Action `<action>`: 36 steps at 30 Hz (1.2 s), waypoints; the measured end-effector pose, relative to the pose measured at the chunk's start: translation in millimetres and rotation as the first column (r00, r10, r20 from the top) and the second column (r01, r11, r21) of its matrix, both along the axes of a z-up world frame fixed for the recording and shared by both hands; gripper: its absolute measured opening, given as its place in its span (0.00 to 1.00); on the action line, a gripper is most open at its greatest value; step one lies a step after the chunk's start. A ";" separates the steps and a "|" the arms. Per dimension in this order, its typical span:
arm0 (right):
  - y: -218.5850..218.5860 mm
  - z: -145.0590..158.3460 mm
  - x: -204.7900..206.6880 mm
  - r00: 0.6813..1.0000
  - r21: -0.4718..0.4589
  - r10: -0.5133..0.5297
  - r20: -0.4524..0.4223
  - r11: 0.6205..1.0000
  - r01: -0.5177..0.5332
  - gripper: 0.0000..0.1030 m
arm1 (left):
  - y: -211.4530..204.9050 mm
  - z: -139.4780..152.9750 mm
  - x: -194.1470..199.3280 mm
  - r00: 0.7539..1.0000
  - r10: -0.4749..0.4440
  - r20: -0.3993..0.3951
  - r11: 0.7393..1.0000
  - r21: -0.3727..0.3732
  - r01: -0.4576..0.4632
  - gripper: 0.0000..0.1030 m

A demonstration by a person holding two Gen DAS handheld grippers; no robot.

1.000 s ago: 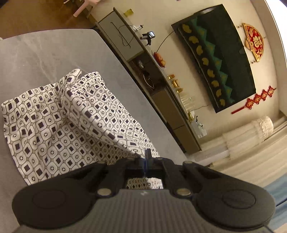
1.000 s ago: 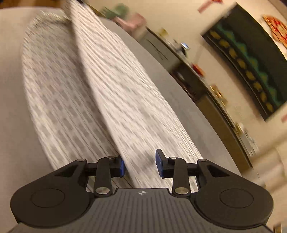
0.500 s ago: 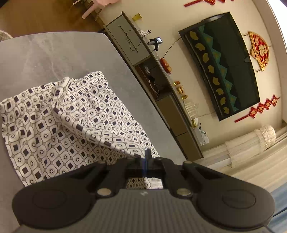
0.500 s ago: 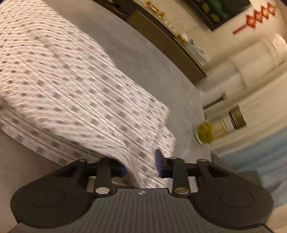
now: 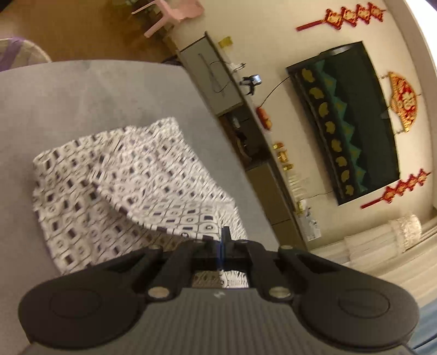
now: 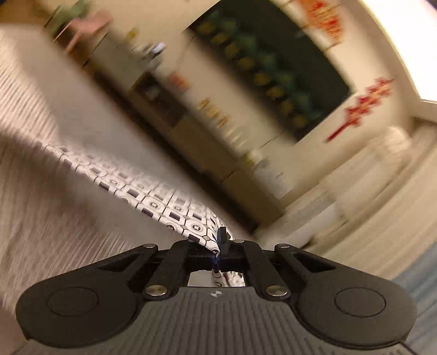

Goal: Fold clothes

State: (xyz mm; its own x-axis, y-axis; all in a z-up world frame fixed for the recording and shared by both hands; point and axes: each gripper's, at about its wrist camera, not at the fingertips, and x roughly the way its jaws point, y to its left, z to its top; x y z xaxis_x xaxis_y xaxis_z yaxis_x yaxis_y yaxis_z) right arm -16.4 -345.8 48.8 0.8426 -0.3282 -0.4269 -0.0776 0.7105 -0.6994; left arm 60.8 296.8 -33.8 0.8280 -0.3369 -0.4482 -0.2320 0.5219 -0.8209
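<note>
Your left claw is clenched on the near hem of the cloth, its two fingers pressed flat together with the patterned fabric pinched between them. From that pinch a top layer rises off the rest and runs away from you as a raised flap; the lower layer lies flat on the grey table. The cloth sits toward the table's right edge, with bare grey surface beyond it and to its left.

Your right claw has just closed and now grips the same cloth by a corner, fabric caught between the shut fingers and a bit of it hanging below them. From that grip the hem stretches taut up and to the left, lifted clear of the table. This view is badly smeared, so you cannot tell how the far part of the cloth lies.

Past the table's right edge stands a low cabinet against the wall, with a dark screen hanging above it and red ornaments beside it. A pink chair stands on the floor beyond the table's far corner.
</note>
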 end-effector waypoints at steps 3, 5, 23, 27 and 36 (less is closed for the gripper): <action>-16.7 -59.4 -4.8 0.987 0.024 -0.007 -0.163 1.000 0.011 0.00 | -5.1 -0.6 -3.6 0.999 0.006 -0.037 0.999 0.039 -0.005 0.00; -21.0 -86.2 -7.7 0.969 0.053 0.023 -0.246 0.999 -0.011 0.00 | -7.3 0.3 -2.9 0.998 0.022 -0.053 0.998 0.056 -0.019 0.00; -47.6 -100.5 -14.6 0.928 0.118 -0.008 -0.373 0.991 0.056 0.08 | -15.8 -0.7 0.3 0.988 0.035 -0.150 0.981 0.195 -0.005 0.01; -100.7 -71.2 -10.6 0.922 0.478 -0.026 -0.386 0.849 0.224 0.40 | -16.7 -0.7 1.2 0.990 0.017 -0.143 0.980 0.200 0.012 0.01; -168.4 -64.7 -32.4 0.951 0.847 -0.115 -0.288 0.433 0.308 0.51 | -21.7 -3.6 3.9 0.988 -0.010 -0.156 0.971 0.235 0.047 0.01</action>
State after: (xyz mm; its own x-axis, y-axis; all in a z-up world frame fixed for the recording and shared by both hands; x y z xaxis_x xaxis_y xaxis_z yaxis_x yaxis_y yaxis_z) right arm -48.8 -514.3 -15.9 0.6882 0.1432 -0.7113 0.1262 0.9418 0.3116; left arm 64.7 275.1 -37.4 0.7351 -0.2281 -0.6384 -0.3268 0.7058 -0.6285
